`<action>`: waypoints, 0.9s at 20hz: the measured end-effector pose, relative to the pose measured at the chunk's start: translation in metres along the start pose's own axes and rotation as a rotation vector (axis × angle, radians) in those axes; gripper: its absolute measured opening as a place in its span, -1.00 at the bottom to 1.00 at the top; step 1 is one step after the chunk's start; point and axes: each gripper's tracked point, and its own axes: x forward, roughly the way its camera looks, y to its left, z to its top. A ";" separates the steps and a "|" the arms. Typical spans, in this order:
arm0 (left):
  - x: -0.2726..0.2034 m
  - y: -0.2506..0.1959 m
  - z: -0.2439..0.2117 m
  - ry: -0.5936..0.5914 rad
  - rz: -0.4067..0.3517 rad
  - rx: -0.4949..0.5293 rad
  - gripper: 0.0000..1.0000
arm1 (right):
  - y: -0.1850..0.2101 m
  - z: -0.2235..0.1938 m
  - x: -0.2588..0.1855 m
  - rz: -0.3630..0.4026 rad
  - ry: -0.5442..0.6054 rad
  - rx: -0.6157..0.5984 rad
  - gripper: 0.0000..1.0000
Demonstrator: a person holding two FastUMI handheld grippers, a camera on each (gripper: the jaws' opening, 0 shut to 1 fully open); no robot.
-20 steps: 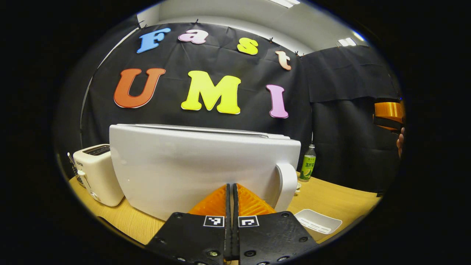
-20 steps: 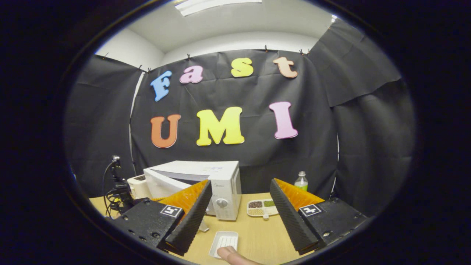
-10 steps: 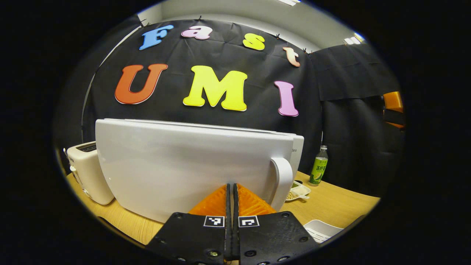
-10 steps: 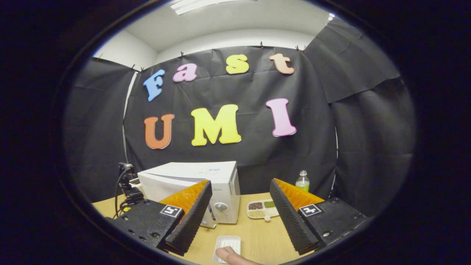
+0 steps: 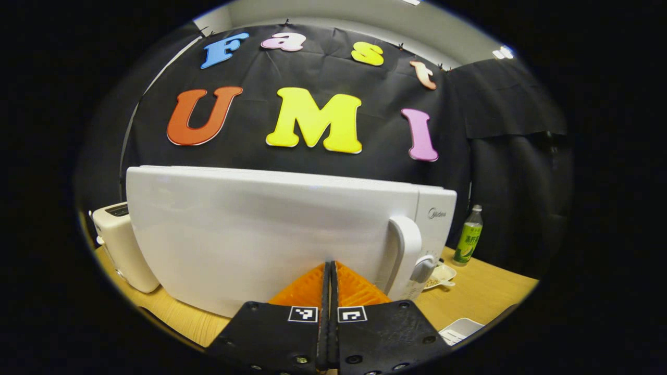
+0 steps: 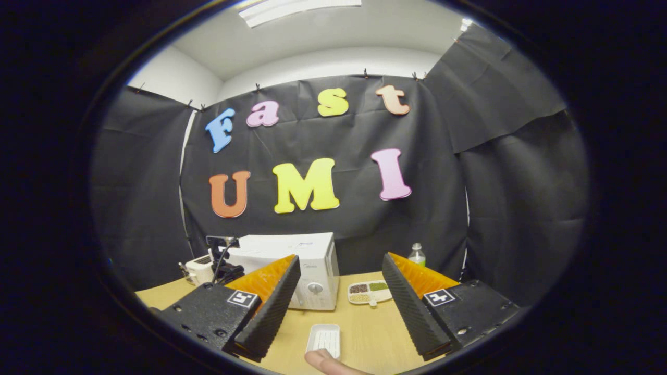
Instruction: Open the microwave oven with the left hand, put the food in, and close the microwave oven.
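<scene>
The microwave oven [image 5: 271, 234] stands on the table [image 5: 484, 289] with its door flush, apparently closed. The closing step is judged finished. The left gripper [image 5: 329, 271], fingers pressed together, should be withdrawn; the right gripper [image 6: 338, 291] is held open, empty.

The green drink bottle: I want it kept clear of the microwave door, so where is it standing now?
In the left gripper view the green drink bottle stands upright on the wooden table, right of the microwave, against the black cloth wall, behind the divided snack tray.
</scene>
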 end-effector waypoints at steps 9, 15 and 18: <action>-0.084 -0.001 0.036 0.040 0.113 -0.018 -0.01 | -0.014 0.003 -0.049 0.007 0.005 0.037 0.82; -0.175 -0.007 0.072 0.006 0.173 0.065 0.90 | -0.004 0.004 -0.072 0.012 -0.008 0.045 0.82; -0.222 -0.012 0.090 0.005 0.185 0.079 0.92 | 0.000 0.006 -0.084 -0.003 -0.004 0.031 0.82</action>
